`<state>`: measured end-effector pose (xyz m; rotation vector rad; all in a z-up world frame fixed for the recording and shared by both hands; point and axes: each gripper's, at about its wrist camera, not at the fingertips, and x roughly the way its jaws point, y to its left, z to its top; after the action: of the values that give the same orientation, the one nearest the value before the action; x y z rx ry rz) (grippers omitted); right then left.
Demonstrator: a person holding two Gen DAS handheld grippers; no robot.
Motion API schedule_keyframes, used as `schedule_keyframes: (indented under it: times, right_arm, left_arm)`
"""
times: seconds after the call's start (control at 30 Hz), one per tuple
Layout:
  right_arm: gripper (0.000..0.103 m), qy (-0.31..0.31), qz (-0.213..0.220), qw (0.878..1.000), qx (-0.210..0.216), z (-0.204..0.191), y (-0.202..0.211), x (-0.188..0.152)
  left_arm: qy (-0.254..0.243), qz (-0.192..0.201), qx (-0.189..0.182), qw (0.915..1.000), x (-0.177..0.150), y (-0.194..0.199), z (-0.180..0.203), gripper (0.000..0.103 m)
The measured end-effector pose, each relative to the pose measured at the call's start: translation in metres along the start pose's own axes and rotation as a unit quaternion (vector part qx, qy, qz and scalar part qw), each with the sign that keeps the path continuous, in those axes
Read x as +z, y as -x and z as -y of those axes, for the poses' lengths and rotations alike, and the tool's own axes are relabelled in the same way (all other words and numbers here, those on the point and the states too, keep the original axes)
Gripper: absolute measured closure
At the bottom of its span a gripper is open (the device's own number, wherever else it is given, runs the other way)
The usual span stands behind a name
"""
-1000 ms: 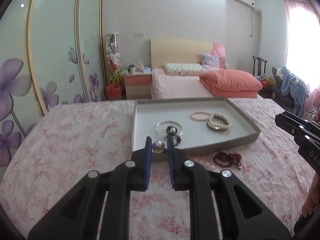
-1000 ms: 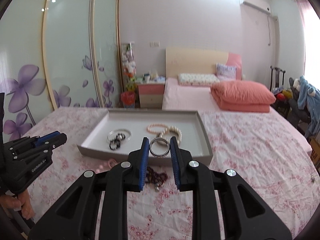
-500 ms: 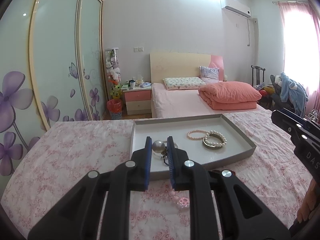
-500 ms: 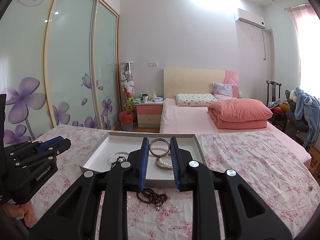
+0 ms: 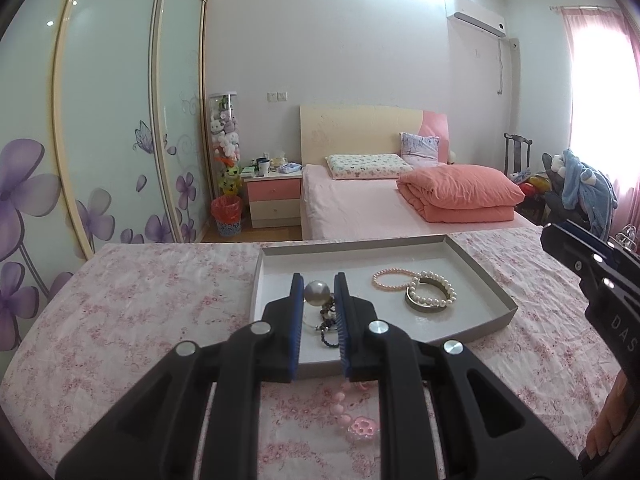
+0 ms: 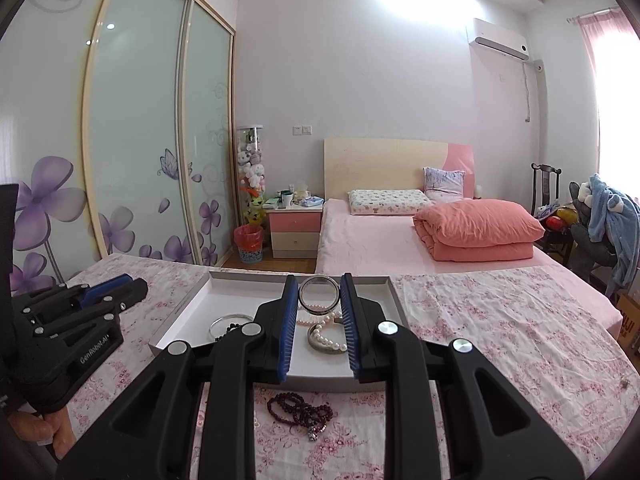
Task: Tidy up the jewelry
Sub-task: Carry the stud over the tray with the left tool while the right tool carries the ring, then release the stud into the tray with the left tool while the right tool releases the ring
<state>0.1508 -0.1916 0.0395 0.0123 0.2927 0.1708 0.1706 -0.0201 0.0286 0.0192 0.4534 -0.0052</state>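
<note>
Listing from the left: floral bedspread (image 5: pixel 132 304), pink-patterned, bearing all items. Left gripper (image 5: pixel 318 294), blue pads pinching a large grey pearl (image 5: pixel 317 293) raised above the tray; dark beads (image 5: pixel 328 320) hang below the pearl between the fingers. Grey tray (image 5: pixel 472 322), shallow, white-floored, holding a thin clear bangle (image 6: pixel 229 322) at its left, a pink bead bracelet (image 5: pixel 390 280) and a white pearl bracelet (image 5: pixel 434 294) laid over a metal bangle (image 5: pixel 424 307). Pink bead strand with flower charm (image 5: pixel 352 416), on the spread in front of the tray. Right gripper (image 6: pixel 319 296), pads clamping a dark metal ring (image 6: pixel 319 295) upright over the tray. Dark red bead necklace (image 6: pixel 300 410), coiled on the spread just before the tray.
</note>
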Motion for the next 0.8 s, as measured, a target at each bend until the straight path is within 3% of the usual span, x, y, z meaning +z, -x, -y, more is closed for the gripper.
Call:
schedule_keyframes:
  times: [0.3,0.8]
  right_arm:
    - [0.08,-0.028,-0.014,1.0,0.003,0.009,-0.037,0.008]
    - [0.08,-0.06,-0.109,0.992,0.025,0.018,-0.12,-0.005]
  left_arm:
    - [-0.001,-0.006,-0.002,1.0,0.009,-0.034,0.001,0.087]
    - [0.001,-0.054,-0.025,0.9982,0.013,-0.108,0.008,0.087]
